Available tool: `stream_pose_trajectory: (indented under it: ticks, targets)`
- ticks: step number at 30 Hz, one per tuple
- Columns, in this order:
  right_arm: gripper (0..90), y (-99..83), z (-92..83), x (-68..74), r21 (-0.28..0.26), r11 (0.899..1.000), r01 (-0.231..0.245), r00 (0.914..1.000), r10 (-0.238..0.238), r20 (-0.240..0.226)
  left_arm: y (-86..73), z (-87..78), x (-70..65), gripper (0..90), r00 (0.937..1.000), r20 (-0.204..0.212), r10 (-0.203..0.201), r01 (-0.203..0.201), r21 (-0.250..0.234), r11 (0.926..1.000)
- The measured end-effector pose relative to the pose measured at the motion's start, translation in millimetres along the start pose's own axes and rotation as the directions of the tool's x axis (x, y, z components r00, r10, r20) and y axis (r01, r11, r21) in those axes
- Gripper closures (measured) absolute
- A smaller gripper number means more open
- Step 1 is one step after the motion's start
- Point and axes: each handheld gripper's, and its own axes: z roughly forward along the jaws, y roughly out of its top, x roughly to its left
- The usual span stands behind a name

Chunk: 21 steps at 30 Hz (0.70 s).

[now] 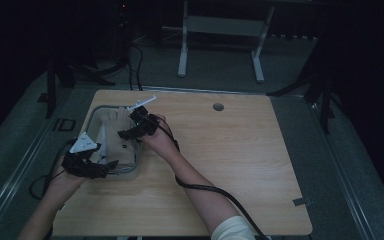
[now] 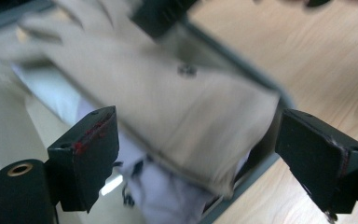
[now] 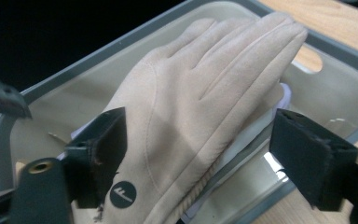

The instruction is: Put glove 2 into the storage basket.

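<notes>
1. Where the wooden table [image 1: 240, 150] carries a grey bin [image 1: 96, 112] at its left, a beige glove [image 3: 200, 93] lies in the bin on white cloth [image 2: 168, 196].
2. Left gripper [image 1: 111, 165]: at the bin's near rim, jaws spread, glove between but unpressed.
3. Right gripper [image 1: 122, 134]: over the bin, jaws released, clear of the glove.

glove [image 3: 200, 102] in bin [image 3: 93, 60] | bin on table [image 1: 230, 150], left side

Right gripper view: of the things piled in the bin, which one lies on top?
The beige glove lies uppermost, fingers spread toward the bin's far rim; the white item shows beneath its edge.
</notes>
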Motion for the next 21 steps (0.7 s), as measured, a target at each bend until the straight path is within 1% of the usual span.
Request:
stream_pose_trajectory:
  ticks: [1, 2, 3, 4, 6, 9, 10, 15, 16, 18, 21]
  targets:
    - [19.9, -0.8, -2.0, 0.9, -0.005, 1.000, 0.010, 0.9999, -0.010, 0.006, 1.7, -1.8, -0.7, 13.7, 0.9999, 0.010, -0.013, 0.013, -0.022, 0.9997]
    - [18.8, -2.1, -4.2, 2.6, -0.004, 0.999, 0.033, 0.9993, -0.033, 0.014, 3.4, -3.0, -1.9, 13.6, 0.9995, 0.019, -0.026, 0.027, -0.039, 0.9989]
    - [17.4, -3.5, -6.4, 3.9, -0.006, 0.998, 0.058, 0.9980, -0.058, 0.024, 5.1, -3.5, -4.1, 13.5, 0.9990, 0.027, -0.035, 0.036, -0.053, 0.9980]
    - [17.6, -4.9, -8.7, 4.4, -0.005, 0.997, 0.073, 0.9970, -0.073, 0.028, 6.7, -3.2, -7.0, 13.4, 0.9987, 0.033, -0.038, 0.040, -0.060, 0.9974]
    - [16.1, -8.3, -13.5, 5.0, -0.013, 0.997, 0.080, 0.9967, -0.080, 0.012, 8.6, -1.0, -13.4, 13.4, 0.9986, 0.041, -0.032, 0.035, -0.067, 0.9971]
    - [15.3, -12.4, -20.5, 6.5, -0.011, 0.995, 0.097, 0.9952, -0.097, 0.013, 10.5, 4.5, -24.1, 13.4, 0.9979, 0.061, -0.023, 0.028, -0.076, 0.9967]
    - [15.3, -14.0, -23.0, 7.0, -0.007, 0.994, 0.106, 0.9942, -0.106, 0.018, 10.8, 7.3, -28.7, 13.4, 0.9970, 0.074, -0.020, 0.026, -0.081, 0.9964]
    - [15.4, -25.7, -40.1, 5.9, -0.022, 0.991, 0.129, 0.9913, -0.128, 0.030, 11.3, 16.2, -44.2, 13.4, 0.9965, 0.083, 0.004, 0.002, -0.077, 0.9971]
    - [15.4, -28.1, -43.7, 5.1, -0.025, 0.991, 0.129, 0.9912, -0.128, 0.034, 11.6, 17.4, -46.9, 13.4, 0.9962, 0.087, 0.006, 0.001, -0.083, 0.9966]
    - [15.4, -33.7, -50.7, 2.8, -0.028, 0.991, 0.131, 0.9907, -0.130, 0.040, 11.7, 19.3, -51.3, 13.4, 0.9943, 0.107, 0.002, 0.008, -0.096, 0.9954]
    - [15.8, -44.7, -59.3, -1.0, -0.020, 0.990, 0.136, 0.9895, -0.135, 0.052, 11.7, 23.7, -59.6, 13.4, 0.9928, 0.118, 0.020, -0.009, -0.095, 0.9954]
